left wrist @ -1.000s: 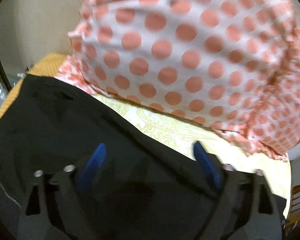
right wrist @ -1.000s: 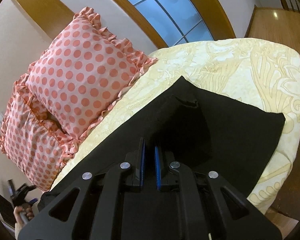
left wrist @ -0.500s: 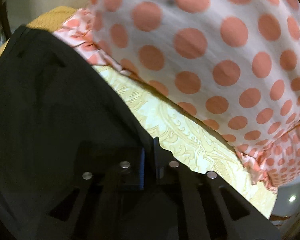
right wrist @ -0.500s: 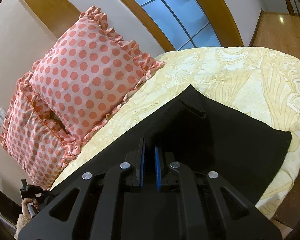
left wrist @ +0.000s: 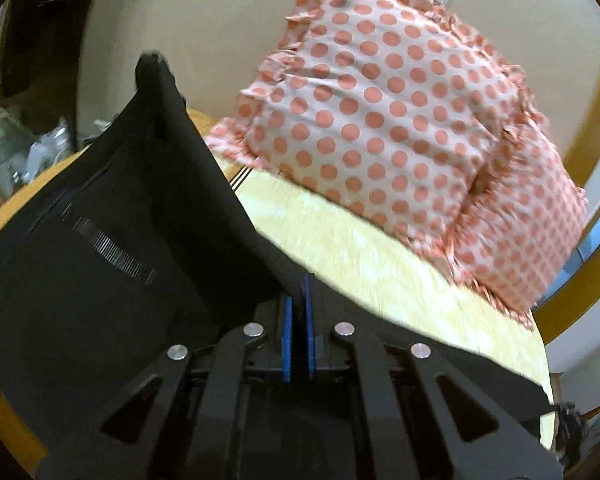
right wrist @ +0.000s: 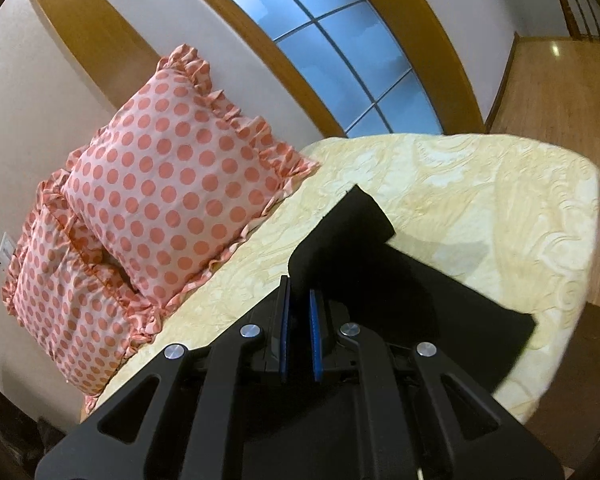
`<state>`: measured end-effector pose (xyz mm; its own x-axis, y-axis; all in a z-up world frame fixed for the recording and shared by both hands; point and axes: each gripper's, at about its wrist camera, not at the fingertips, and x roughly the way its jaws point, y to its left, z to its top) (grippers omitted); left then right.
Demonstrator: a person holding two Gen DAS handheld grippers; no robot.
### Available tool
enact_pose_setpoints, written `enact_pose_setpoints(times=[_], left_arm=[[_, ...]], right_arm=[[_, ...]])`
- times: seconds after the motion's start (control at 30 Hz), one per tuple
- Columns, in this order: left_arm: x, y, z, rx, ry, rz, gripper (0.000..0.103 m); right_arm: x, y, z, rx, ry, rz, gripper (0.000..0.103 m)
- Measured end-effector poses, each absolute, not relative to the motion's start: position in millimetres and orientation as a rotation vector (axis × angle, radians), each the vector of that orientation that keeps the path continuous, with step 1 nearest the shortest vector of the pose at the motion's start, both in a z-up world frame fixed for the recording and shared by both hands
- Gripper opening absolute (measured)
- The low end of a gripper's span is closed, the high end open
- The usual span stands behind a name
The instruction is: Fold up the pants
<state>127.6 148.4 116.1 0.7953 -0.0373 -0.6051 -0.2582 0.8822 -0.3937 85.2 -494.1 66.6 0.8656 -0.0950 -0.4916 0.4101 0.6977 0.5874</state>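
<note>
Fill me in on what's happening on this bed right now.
A person is folding black fabric pants on a pale yellow patterned bedspread. The left hand-held gripper is shut on the pants' edge, lifted off the bed. The right hand-held gripper pinches another raised edge. Pink polka-dot ruffled pillows sit beyond.

Black pants [left wrist: 112, 216], edge lifted off bed, partly draped.

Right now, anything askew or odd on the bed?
Nothing damaged or spilled. The black pants are mid-fold: left claw and right claw each pinch an edge lifted off the yellow bedspread. The polka-dot pillows lean against the wall.
</note>
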Motion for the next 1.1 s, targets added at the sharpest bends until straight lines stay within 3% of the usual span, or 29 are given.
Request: enact_pose_setpoints(times=[0.23,0.5,0.53,0.57,0.63,0.73,0.93,1.1], left_arm=[[48,134,87,-0.491,0.62,0.188,0.005],[18,134,42,-0.492,0.721,0.209,0.007],[14,138,43,-0.503,0.719,0.21,0.016],[9,143,46,-0.514,0.706,0.214,0.035],[-5,159,60,-0.52,0.636,0.268,0.058],[-22,196,84,-0.567,0.524,0.332,0.065],[2,290,73,-0.792,0.598,0.365,0.058],[21,313,58,-0.842,0.657,0.35,0.057]], right_arm=[[65,-501,66,0.761,0.46,-0.306,0.009],[51,-506,48,0.773,0.523,-0.356,0.009],[50,-507,45,0.777,0.53,-0.359,0.009],[49,-507,44,0.779,0.533,-0.36,0.009],[47,-507,42,0.78,0.539,-0.361,0.009],[46,-508,41,0.781,0.544,-0.36,0.009],[48,-504,39,0.772,0.562,-0.36,0.009],[48,-503,38,0.767,0.572,-0.367,0.009]])
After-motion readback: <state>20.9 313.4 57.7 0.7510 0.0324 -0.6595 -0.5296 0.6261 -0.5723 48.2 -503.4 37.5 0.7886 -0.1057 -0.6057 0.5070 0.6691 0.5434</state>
